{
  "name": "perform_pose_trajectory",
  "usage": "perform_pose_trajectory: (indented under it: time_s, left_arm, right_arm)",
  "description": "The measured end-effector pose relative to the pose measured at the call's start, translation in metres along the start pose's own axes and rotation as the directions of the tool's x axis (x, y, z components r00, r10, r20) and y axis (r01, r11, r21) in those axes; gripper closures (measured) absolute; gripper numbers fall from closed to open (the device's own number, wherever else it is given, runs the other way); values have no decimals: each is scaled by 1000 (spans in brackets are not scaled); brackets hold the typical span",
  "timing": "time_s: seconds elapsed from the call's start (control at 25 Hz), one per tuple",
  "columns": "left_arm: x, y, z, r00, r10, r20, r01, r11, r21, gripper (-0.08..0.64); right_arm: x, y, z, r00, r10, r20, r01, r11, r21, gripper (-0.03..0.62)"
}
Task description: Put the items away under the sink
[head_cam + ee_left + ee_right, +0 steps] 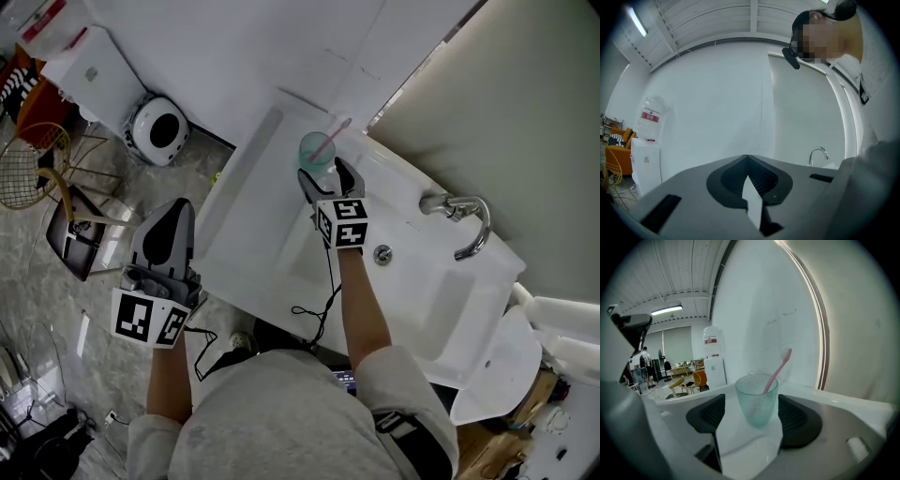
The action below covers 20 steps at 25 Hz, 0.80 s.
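Note:
A pale green glass cup (pixel 316 150) with a pink toothbrush (pixel 331 138) in it stands on the white counter (pixel 251 217) left of the basin. My right gripper (pixel 322 180) is open, its jaws on either side of the cup (pixel 757 399), with a small gap on the left side. The toothbrush (pixel 778 368) leans to the right. My left gripper (pixel 176 208) hangs off the counter's edge over the floor. Its jaws meet at the tips (pixel 747 157) and hold nothing.
The sink basin (pixel 417 291) with its drain (pixel 382 254) and chrome faucet (pixel 465 221) lies right of the cup. On the floor to the left are a white round appliance (pixel 159 128), a water dispenser (pixel 92 71) and a yellow wire chair (pixel 32 165).

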<state>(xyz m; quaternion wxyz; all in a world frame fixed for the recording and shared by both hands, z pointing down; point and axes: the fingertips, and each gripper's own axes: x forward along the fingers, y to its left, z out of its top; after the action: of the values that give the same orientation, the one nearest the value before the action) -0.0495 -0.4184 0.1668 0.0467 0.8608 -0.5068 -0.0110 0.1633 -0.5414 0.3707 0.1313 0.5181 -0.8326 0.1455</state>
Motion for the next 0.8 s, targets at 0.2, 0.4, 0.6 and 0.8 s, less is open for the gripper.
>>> perform_pose_trajectory:
  time_s: [0.2,0.4,0.6,0.8]
  left_arm:
    - [2,7,-7,1000,15,-21,-15,1000,1,552]
    - [2,13,-14,999,31,-38,-31,1000,2,552]
    - [-1,17,-15,998,43,-47,-43,999,8,552]
    - [-2,17,-15,998,48,-46,-48,999,10,552]
  right_arm:
    - [21,-7,-7,1000,-13,-7,13,1000,1,225]
    - [33,-9,-6,999,-39,26,39,999,6,219]
    - [40,-12,-4,996,-76,40,76,997,1,218]
    - [38,-14,-5,995,-87,42,89,995,-34,227]
